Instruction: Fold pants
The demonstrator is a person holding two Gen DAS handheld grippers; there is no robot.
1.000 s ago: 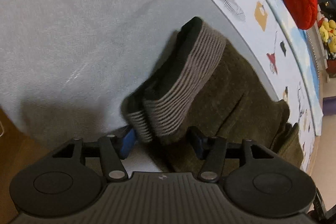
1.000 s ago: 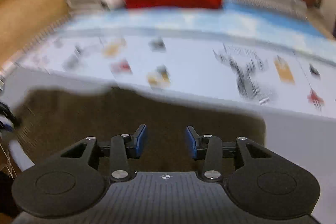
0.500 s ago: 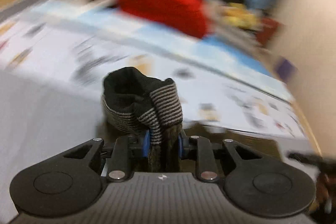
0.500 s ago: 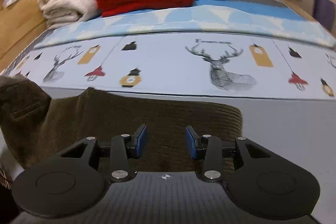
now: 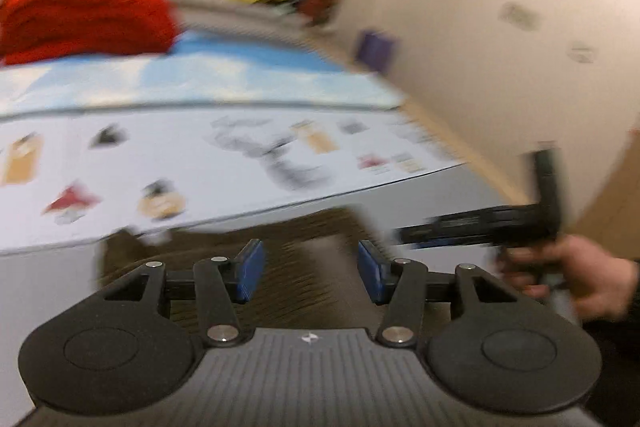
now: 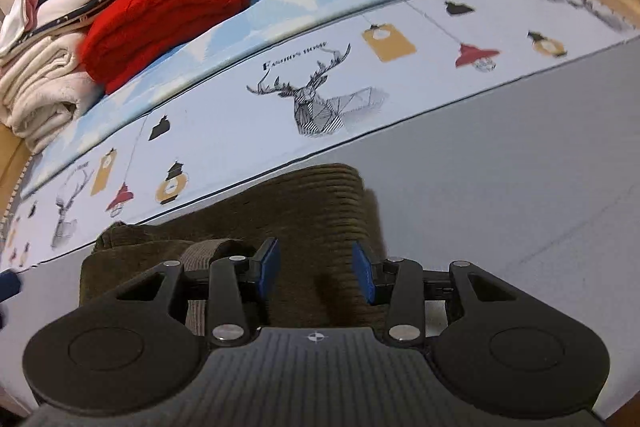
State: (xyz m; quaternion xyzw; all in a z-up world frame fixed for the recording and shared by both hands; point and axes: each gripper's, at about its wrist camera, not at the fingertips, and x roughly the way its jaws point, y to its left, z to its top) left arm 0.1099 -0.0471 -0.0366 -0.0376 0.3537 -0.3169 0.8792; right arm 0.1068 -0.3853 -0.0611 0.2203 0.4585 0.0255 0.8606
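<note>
Pants folded on the grey sheet, both grippers apart

Corduroy pants (image 6: 304, 227) in dark olive-brown lie folded into a compact block on the plain grey bed sheet (image 6: 500, 187), their far edge just beside the seam where the printed white bedspread with the deer and lantern pattern (image 6: 316, 107) begins. A ribbed grey waistband (image 6: 200, 251) shows on the left part of the bundle in the right wrist view (partly hidden behind the gripper's linkage).

The right gripper (image 6: 316, 269) hovers over the near side of the pants with its blue-padded fingers spread and nothing between them. The left gripper (image 5: 310, 271) is likewise released, its blue pads (image 5: 250, 267) wide apart above the same brown fabric (image 5: 304, 239); this view is heavily motion-blurred, so whether the pads touch the cloth cannot be told.

In the left wrist view the person's right hand (image 5: 580, 283) grips the handle of the other black tool at the right edge.

At the far end of the bed sit a folded red knitted blanket (image 6: 160, 15) and, just beside it to the left, a stack of cream and white towels (image 6: 40, 83).
</note>
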